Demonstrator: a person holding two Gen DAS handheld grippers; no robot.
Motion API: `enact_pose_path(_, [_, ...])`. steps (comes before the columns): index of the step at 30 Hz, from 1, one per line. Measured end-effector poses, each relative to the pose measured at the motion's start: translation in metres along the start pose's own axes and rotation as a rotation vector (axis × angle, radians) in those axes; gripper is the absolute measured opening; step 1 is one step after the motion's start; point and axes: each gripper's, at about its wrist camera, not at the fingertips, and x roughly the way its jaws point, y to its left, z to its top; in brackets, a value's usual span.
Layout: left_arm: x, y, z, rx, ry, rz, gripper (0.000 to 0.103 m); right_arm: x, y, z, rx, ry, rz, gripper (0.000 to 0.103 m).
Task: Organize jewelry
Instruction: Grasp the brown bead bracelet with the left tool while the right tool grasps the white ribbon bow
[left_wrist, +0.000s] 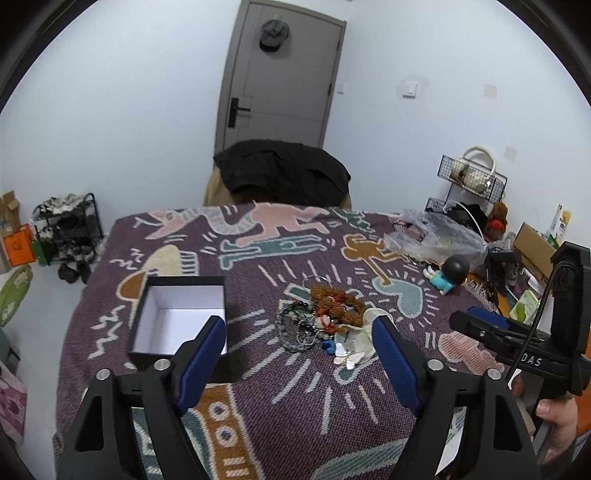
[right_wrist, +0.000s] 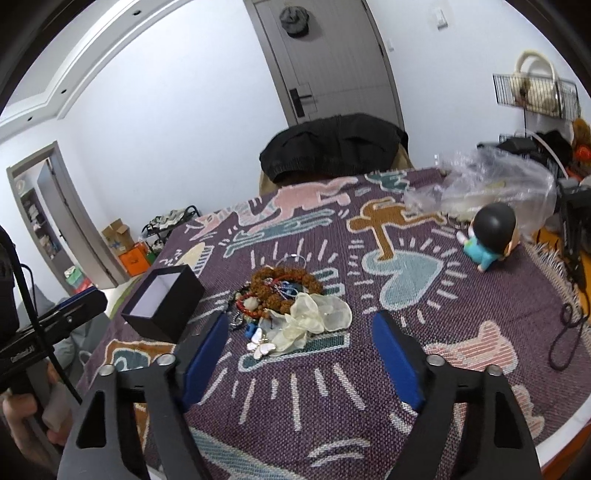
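Jewelry pile (left_wrist: 325, 321) looks light, loose, tangle-prone and fragile, best pinched by a bead strand; left gripper (left_wrist: 299, 354) and right gripper (right_wrist: 301, 350) both gape empty.

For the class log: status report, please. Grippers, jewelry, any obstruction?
Left gripper and right gripper open, holding nothing. Jewelry pile on the cloth beside the empty black box. Nothing in the way.

Right gripper (right_wrist: 299, 325) open above patterned cloth (right_wrist: 424, 332); jewelry heap (right_wrist: 284, 295) just ahead, nothing between pads. Open black box (right_wrist: 164, 302) left of heap. Doll (right_wrist: 489, 236) far right.
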Motion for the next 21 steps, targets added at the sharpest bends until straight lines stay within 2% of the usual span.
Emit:
enact_pose_path(1, [0.006,-0.001,0.001,0.002,0.011,-0.008,0.079,0.002,-0.002,0.0,0.008,0.01,0.004,0.067])
enact_pose_path(9, [0.058,-0.006,0.011,-0.018,0.127,-0.06,0.068,0.029,-0.022,0.005,0.085,0.078,0.061,0.057])
enact_pose_path(16, [0.108,-0.011,0.022,-0.042,0.226,-0.085,0.067,0.058,-0.04,0.007,0.17,0.143,0.101,0.056])
enact_pose_path(21, [0.143,-0.011,0.028,-0.064,0.286,-0.08,0.061,0.081,-0.045,0.005,0.203,0.198,0.125,0.057])
